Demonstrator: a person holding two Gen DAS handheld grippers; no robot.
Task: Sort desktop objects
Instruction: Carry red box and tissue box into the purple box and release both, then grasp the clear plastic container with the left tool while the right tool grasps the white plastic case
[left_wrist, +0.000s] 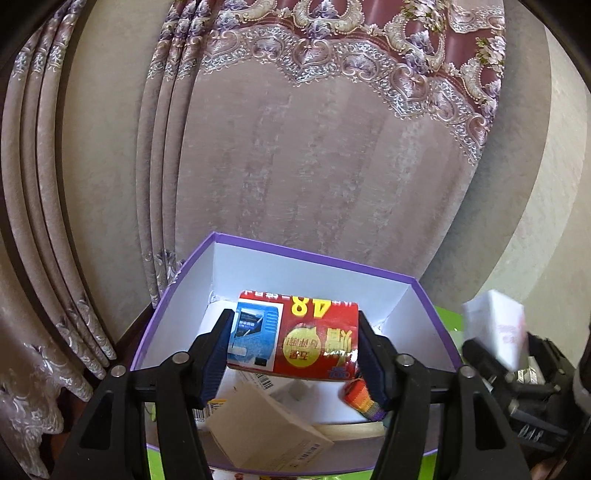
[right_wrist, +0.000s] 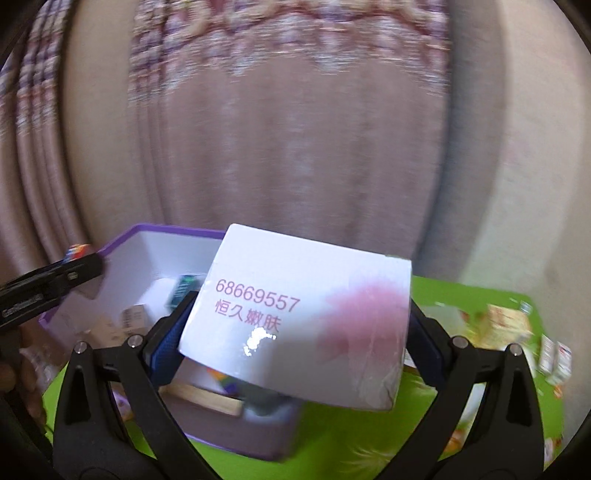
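Red packet (left_wrist: 295, 334) sits squarely between your left gripper (left_wrist: 293, 354) pads, clamped from both sides and held in the air over the open purple-rimmed box (left_wrist: 177, 291), with its yellow "48" upside down and a blue picture panel on its left half. Your left jaws are closed to the packet's width, blue pads pressed against its two ends. Just below it, inside the box, you've got a beige carton (left_wrist: 266, 428) lying tilted at the near side, a barcoded label beside it, and a small rainbow-striped item (left_wrist: 360, 400) tucked by your right-hand finger. Over on your other side, your right gripper (right_wrist: 295, 332) is clamped on a white box (right_wrist: 303, 317), tilted, printed with pink digits 68669557 and a soft pink blotch; the jaws are spread wide and pressing on its two sides. That white box hangs above the near right corner of the purple-rimmed box, partly over the green tablecloth (right_wrist: 332, 435). In the right wrist view your left gripper pokes in from the left edge over the purple rim. Farther right on the cloth, a few small cartons (right_wrist: 509, 325) lie scattered, too blurred to read. Behind everything hangs a mauve curtain (left_wrist: 295, 155) with an ornate floral border, and a pale wall (left_wrist: 554, 221) beside it.
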